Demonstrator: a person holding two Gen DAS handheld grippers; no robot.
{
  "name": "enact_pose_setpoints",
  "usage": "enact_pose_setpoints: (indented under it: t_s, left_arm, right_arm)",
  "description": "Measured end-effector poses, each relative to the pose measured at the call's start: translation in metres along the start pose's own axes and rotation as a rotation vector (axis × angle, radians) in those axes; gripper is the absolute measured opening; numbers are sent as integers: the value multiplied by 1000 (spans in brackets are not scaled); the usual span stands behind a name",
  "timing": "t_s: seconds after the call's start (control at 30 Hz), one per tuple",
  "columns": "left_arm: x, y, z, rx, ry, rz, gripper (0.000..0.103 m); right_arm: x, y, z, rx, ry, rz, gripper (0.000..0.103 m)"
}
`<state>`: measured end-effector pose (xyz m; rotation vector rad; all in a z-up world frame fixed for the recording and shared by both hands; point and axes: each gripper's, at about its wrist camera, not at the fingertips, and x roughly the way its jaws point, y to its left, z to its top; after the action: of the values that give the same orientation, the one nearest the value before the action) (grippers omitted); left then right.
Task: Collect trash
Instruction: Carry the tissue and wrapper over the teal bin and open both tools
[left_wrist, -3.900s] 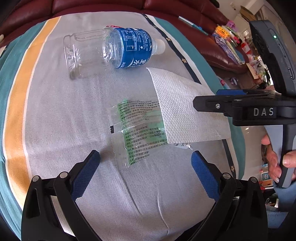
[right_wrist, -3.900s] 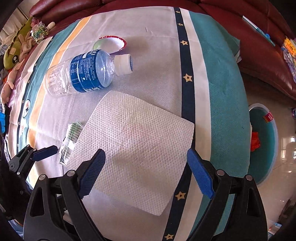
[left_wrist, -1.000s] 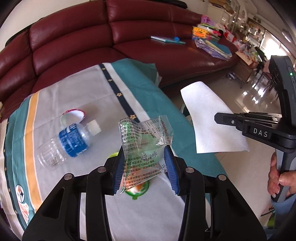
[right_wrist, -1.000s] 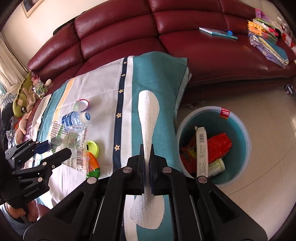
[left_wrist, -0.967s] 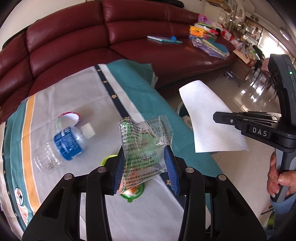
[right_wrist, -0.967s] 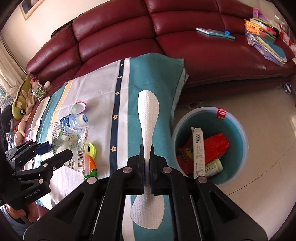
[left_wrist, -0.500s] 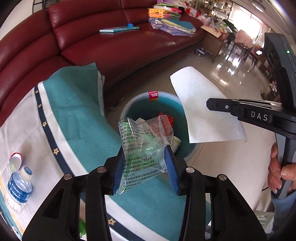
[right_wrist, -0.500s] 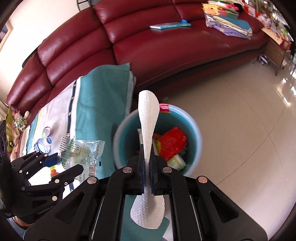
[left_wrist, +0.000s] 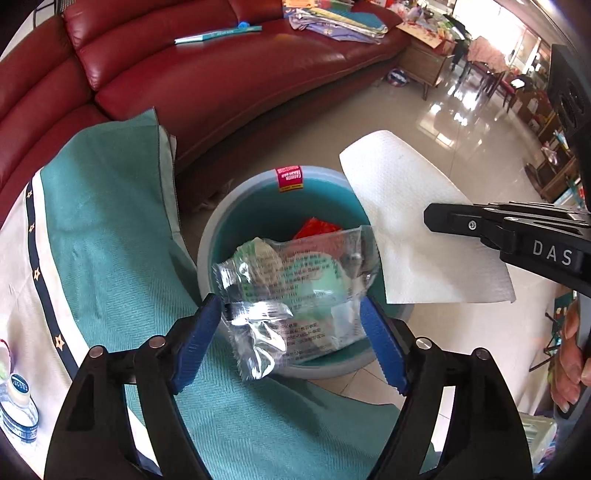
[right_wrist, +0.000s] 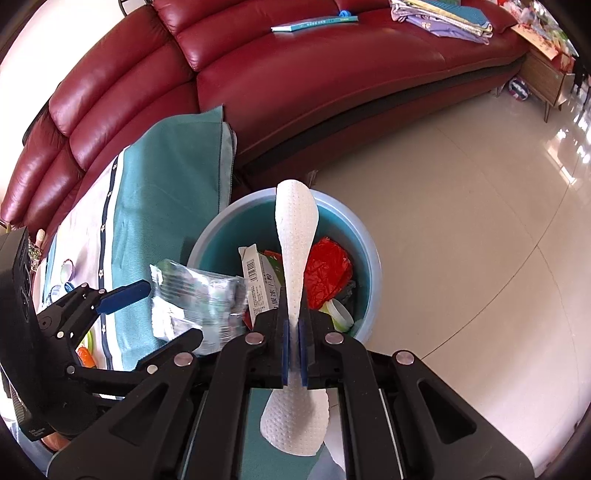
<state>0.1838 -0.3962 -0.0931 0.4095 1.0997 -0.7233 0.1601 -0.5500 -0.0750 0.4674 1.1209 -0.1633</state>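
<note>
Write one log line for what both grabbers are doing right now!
left gripper: jaws just opened, wrapper loose over bin | right gripper: shut on napkin above bin

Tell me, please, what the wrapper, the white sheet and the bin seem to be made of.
Wrapper: thin clear plastic film, glossy; it crinkles and shows the bin through it.
White sheet: soft paper towel, matte; a dotted embossed pattern.
Bin: probably hard plastic, smooth; an even teal wall with a pale rim.

A teal, white and navy star-striped cloth (left_wrist: 103, 229) covers the table, a clear blue-labelled plastic bottle (left_wrist: 16, 402) lying near its left edge. Beside the table's corner, a round teal plastic bin (right_wrist: 364, 236) stands on the glossy cream tiled floor (right_wrist: 461, 229).
</note>
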Motion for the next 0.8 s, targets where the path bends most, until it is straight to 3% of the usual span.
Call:
enact_pose_setpoints:
  t_s: [0.17, 0.63, 0.67, 0.73, 0.77, 0.8]
  left_arm:
    - [7, 6, -2, -5, 25, 27, 91]
    - [-12, 17, -24, -34, 30, 3, 97]
    - [-13, 17, -25, -35, 31, 2, 97]
    - [-14, 19, -27, -38, 39, -4, 97]
    - [-16, 19, -28, -41, 39, -6, 97]
    - [-17, 20, -28, -44, 36, -8, 97]
  right_arm:
    - [10, 1, 2, 7, 18, -1, 5]
    - [15, 18, 5, -21, 28, -20, 7]
    - [16, 20, 6, -21, 30, -26, 11]
    - [16, 21, 6, -11, 29, -20, 40]
    - [14, 22, 6, -12, 20, -27, 61]
    - [12, 25, 6, -19, 12, -36, 64]
